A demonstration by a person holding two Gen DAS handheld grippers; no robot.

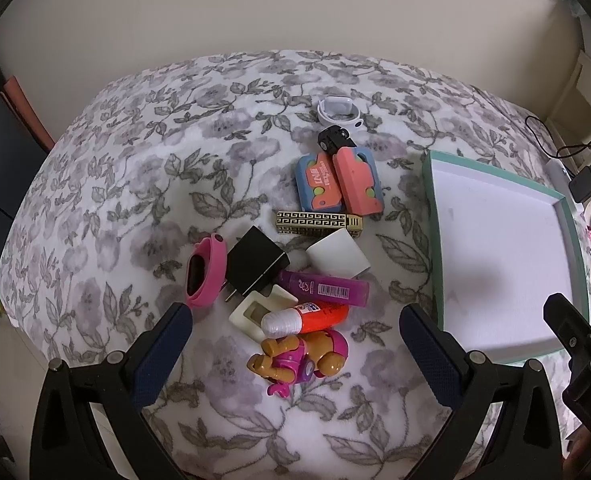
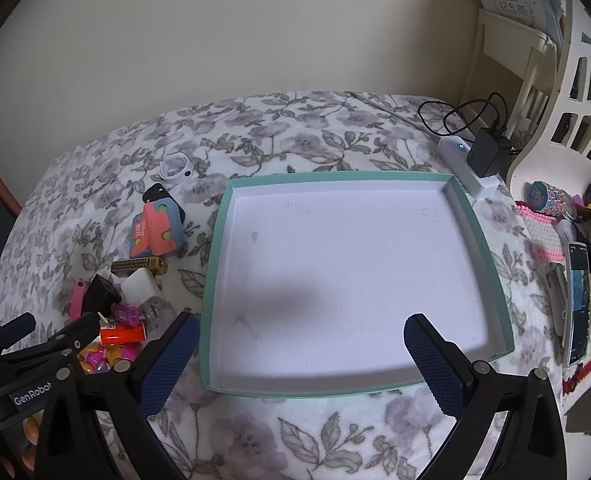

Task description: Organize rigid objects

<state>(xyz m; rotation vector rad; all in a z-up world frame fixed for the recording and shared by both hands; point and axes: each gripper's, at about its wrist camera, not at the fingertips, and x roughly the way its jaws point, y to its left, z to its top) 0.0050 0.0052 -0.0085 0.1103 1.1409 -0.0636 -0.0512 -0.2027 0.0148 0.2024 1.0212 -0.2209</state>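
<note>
Hovering over a flower-print bedspread (image 1: 127, 184), left gripper (image 1: 295, 336) spread wide, fingers holding nothing, touching nothing. Right gripper (image 2: 301, 344) likewise spread wide and empty, its fingertips above the near rim of the tray.

Left wrist view alone shows the pile in detail. Between the left fingertips: pink-and-tan toy figure (image 1: 303, 358) lying on its side, at 12 o'clock from it an orange glue bottle with white cap (image 1: 305, 316) resting over a cream plastic frame (image 1: 261, 308). Purple tube with barcode (image 1: 323, 288) just behind the orange bottle. Black plug adapter (image 1: 257, 264) at 11 o'clock, prongs pointing toward the camera, touching the cream frame. Pink oval case (image 1: 205, 274) at 10 o'clock, tilted on edge. White cube charger (image 1: 337, 258) beside the black adapter. Gold patterned lighter (image 1: 319, 223) beyond it, lying flat. Blue-and-coral toy block (image 1: 337, 184) farther at 12 o'clock, black small part (image 1: 333, 138) touching its far edge, white earbud case (image 1: 337, 110) farthest, lid open.

Right wrist view alone shows the whole teal-rimmed tray (image 2: 215, 264), white inside, nothing in it; the pile sits at 9 o'clock of it, partly hidden by the left gripper body. In the left view only the tray's left part shows, at 3 o'clock. Right view also shows, at 1 o'clock past the tray, a white power strip (image 2: 455, 152) with black charger (image 2: 487, 152) plugged in and cable; at 3 o'clock a phone (image 2: 577, 304) and a wristwatch (image 2: 549, 198) off the bedspread edge.
</note>
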